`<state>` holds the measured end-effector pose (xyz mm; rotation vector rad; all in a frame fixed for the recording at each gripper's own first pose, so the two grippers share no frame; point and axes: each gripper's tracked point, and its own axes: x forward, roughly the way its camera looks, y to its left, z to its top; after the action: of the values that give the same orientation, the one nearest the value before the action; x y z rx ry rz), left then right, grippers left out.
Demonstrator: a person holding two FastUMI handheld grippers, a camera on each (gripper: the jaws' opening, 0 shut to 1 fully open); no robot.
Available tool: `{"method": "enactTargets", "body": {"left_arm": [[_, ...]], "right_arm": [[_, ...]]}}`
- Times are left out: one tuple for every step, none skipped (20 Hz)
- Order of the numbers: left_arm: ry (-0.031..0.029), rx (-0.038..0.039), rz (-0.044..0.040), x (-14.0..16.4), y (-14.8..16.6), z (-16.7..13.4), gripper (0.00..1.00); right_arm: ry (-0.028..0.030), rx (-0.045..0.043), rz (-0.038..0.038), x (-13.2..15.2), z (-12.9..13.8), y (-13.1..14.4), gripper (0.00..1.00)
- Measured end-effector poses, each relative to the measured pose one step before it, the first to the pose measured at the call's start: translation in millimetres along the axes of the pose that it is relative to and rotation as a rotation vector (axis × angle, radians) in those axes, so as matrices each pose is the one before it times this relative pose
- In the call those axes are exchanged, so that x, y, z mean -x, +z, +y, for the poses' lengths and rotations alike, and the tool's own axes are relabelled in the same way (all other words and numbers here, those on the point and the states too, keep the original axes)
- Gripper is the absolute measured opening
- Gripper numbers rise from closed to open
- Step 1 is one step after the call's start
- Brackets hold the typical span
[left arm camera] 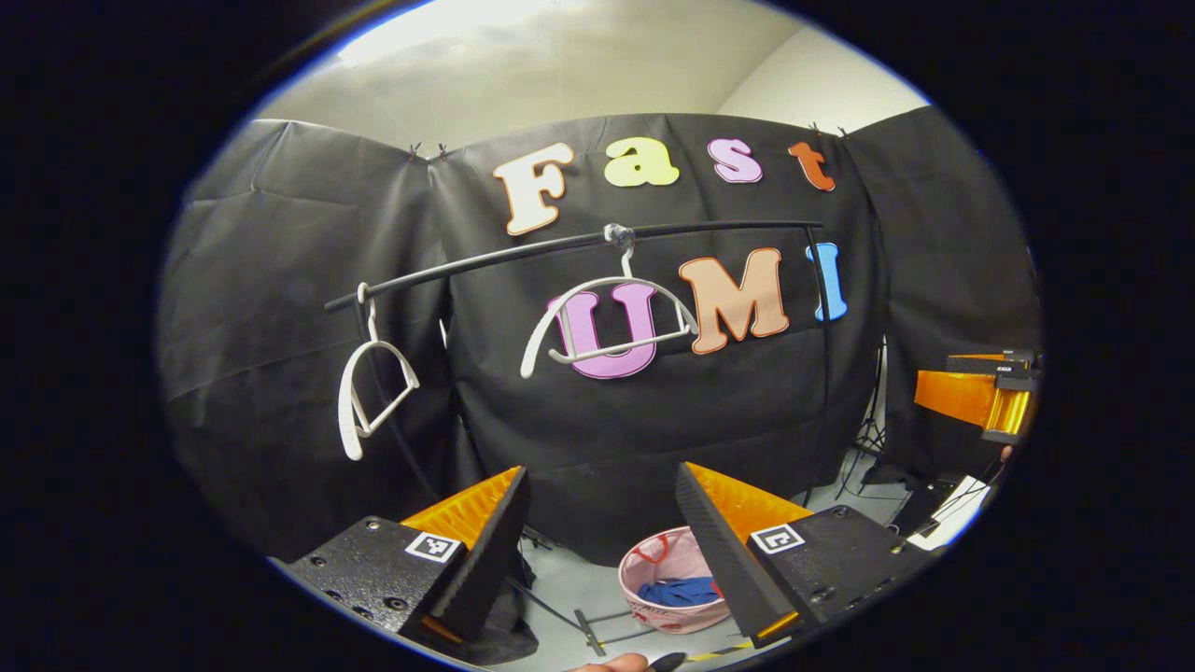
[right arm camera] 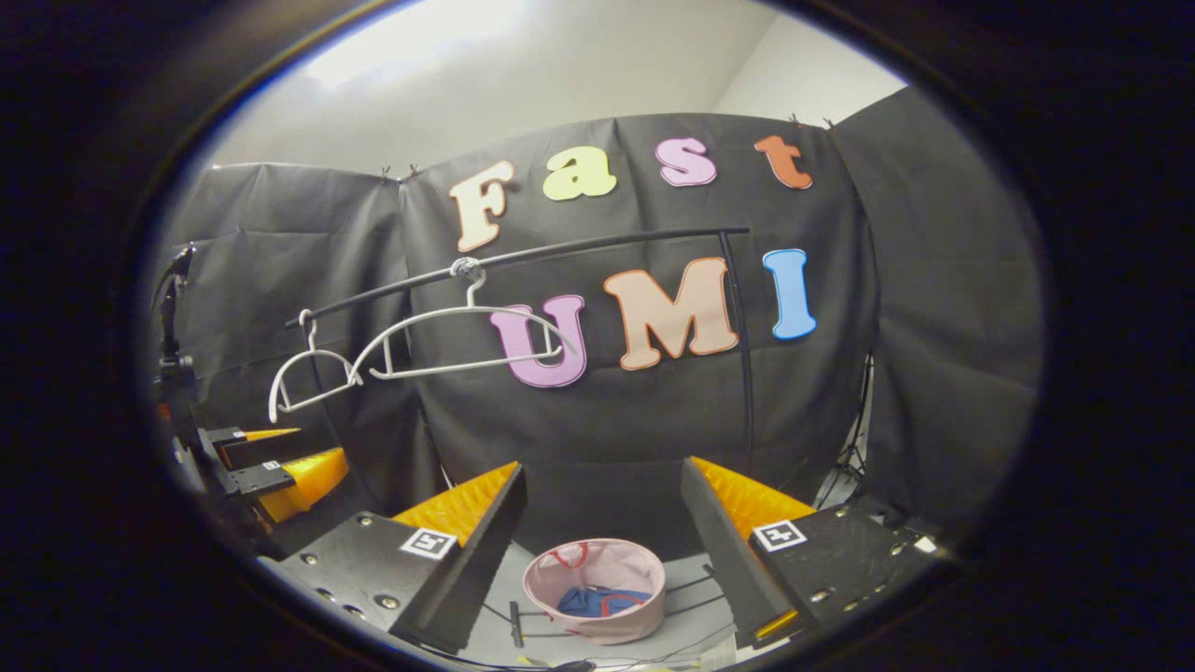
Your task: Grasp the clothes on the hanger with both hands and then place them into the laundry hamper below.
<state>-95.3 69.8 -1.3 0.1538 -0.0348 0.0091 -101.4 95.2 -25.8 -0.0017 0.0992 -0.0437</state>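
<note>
in the left gripper view, the left gripper (left arm camera: 602,541) sits at the bottom with its two fingers spread wide apart and nothing between them. through the gap and a little lower lies the laundry hamper (left arm camera: 644,597), a round pink basket on the pale floor (left arm camera: 569,597), with blue clothes (left arm camera: 686,591) bunched inside it. above, a dark rail (left arm camera: 579,245) runs across the black cloth wall, and two white hangers hang from it, both bare: one near the middle (left arm camera: 607,322) and one toward the left end (left arm camera: 369,387), turned almost edge-on. at the far right edge the right gripper (left arm camera: 990,397) shows, held up well above the hamper; how its fingers stand cannot be told from here.

in the right gripper view, the right gripper (right arm camera: 602,541) also holds its fingers wide apart, grasping nothing. the hamper (right arm camera: 597,611) sits on the floor between and beyond the fingers, with the blue clothes (right arm camera: 588,600) and a bit of red trim inside. the rail (right arm camera: 560,250) arches above with the middle hanger (right arm camera: 467,341) and the left hanger (right arm camera: 303,378) just beside each other, both bare. the left gripper (right arm camera: 280,457) shows at the left edge, off to the side of the hamper, with a gap between its fingers.
</note>
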Motion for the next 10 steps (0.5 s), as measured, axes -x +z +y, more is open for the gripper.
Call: {"method": "enactTargets", "body": {"left_arm": [[-0.00705, 0.00886, 0.00177, -0.57, 0.17, -1.49, 1.00], [-0.00484, 0.00099, 0.00142, -0.21, 1.60, -1.70, 1.00], [-0.00416, -0.00668, 0.00174, -0.47, 1.26, -0.40, 1.00], [-0.01205, -0.01781, 0.00273, -1.20, 2.06, -3.82, 1.00], [-0.01367, -0.01311, 0.00084, -0.99, 1.12, -3.72, 1.00], [-0.00588, -0.00919, 0.00351, -0.86, 0.64, -2.81, 1.00], [-0.00156, -0.00347, 0.00613, -1.34, -0.48, -0.24, 1.00], [-0.00090, 0.00220, 0.00304, -1.18, -1.38, -1.37, 1.00], [-0.00011, 0.00400, 0.00411, -1.23, 0.12, -2.52, 1.00], [-0.00294, 0.00256, 0.00388, -1.64, 0.27, -3.35, 1.00]], "right_arm": [[-0.00352, 0.00278, -0.00805, 2.81, -2.47, 1.70, 0.99], [-0.00579, 0.00283, -0.00827, 2.94, -3.13, 1.33, 0.94], [-0.00967, 0.00306, -0.00513, 3.19, -4.28, 0.09, 0.99], [-0.01129, 0.00284, -0.00195, 3.02, -5.12, -1.06, 0.99], [-0.00787, 0.00130, 0.00381, 2.31, -3.92, -1.69, 1.00], [-0.00152, 0.00063, -0.00059, 3.49, -1.22, -1.29, 1.00], [-0.00258, 0.00301, -0.00514, 2.46, -2.26, 0.57, 1.00], [-0.00276, 0.00379, -0.00523, 2.48, -2.67, -0.05, 1.00], [-0.00462, 0.00211, -0.00227, 1.15, -2.51, 0.57, 0.99], [-0.00348, 0.00051, 0.00116, -0.36, -2.48, -0.69, 0.99]]}}
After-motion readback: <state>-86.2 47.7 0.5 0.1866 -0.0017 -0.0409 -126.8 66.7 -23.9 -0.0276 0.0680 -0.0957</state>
